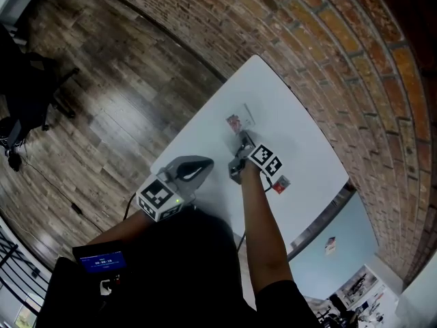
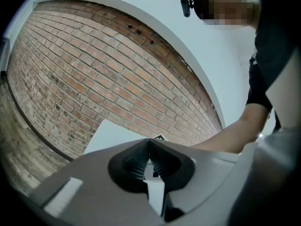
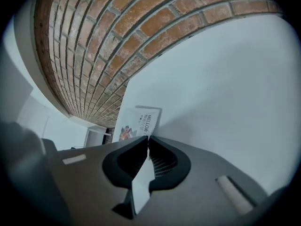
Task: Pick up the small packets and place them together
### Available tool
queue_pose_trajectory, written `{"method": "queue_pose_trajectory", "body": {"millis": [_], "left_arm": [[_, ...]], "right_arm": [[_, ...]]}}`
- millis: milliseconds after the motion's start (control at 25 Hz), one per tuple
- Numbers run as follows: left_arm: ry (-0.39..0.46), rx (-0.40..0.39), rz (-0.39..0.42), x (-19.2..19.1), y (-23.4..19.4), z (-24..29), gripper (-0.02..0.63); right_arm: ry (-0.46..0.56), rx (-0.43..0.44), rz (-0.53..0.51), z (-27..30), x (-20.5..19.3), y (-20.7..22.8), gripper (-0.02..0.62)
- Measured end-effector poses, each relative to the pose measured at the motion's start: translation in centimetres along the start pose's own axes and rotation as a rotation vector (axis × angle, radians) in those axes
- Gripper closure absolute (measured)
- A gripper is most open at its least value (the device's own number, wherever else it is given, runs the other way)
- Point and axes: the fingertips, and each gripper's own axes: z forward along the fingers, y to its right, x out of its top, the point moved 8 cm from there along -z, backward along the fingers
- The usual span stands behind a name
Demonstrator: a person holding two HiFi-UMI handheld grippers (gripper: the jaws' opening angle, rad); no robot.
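White table (image 1: 293,125) beside a brick wall (image 1: 328,39): my right gripper (image 3: 146,138) is clamped on the edge of a small printed packet (image 3: 139,122), my left gripper (image 2: 150,144) shut on nothing, and I judge a slow lift with steady squeeze best, since the bite looks shallow

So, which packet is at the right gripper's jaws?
The MELLOW packet, its corner pinched by the right gripper; the red packet lies apart, beside the person's wrist.
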Motion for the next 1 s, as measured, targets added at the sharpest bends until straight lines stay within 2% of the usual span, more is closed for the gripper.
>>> {"method": "queue_pose_trajectory", "body": {"millis": [160, 360, 520, 680, 800, 1000], "left_arm": [[0.009, 0.0, 0.009, 0.5, -0.5, -0.2, 0.606], [0.004, 0.012, 0.009, 0.7, -0.6, -0.9, 0.606], [0.01, 0.013, 0.037, 0.7, 1.3, 0.3, 0.606], [0.001, -0.028, 0.102, 0.4, 4.2, 1.9, 0.606], [0.011, -0.078, 0.109, 0.6, 5.0, 2.4, 0.601], [0.015, -0.113, 0.145, 1.2, 6.3, 3.6, 0.539]], "right_arm": [[-0.001, 0.011, -0.022, -0.5, 0.2, 0.0, 0.584], [0.004, -0.003, -0.248, -3.1, 0.4, -1.1, 0.588], [0.023, 0.014, -0.332, -7.0, 1.1, -0.3, 0.588], [0.038, 0.015, -0.508, -11.5, 1.5, 0.5, 0.588], [0.04, 0.007, -0.662, -14.0, 1.6, -0.4, 0.588], [0.072, -0.001, -0.787, -18.3, 1.8, -0.6, 0.588]]}}
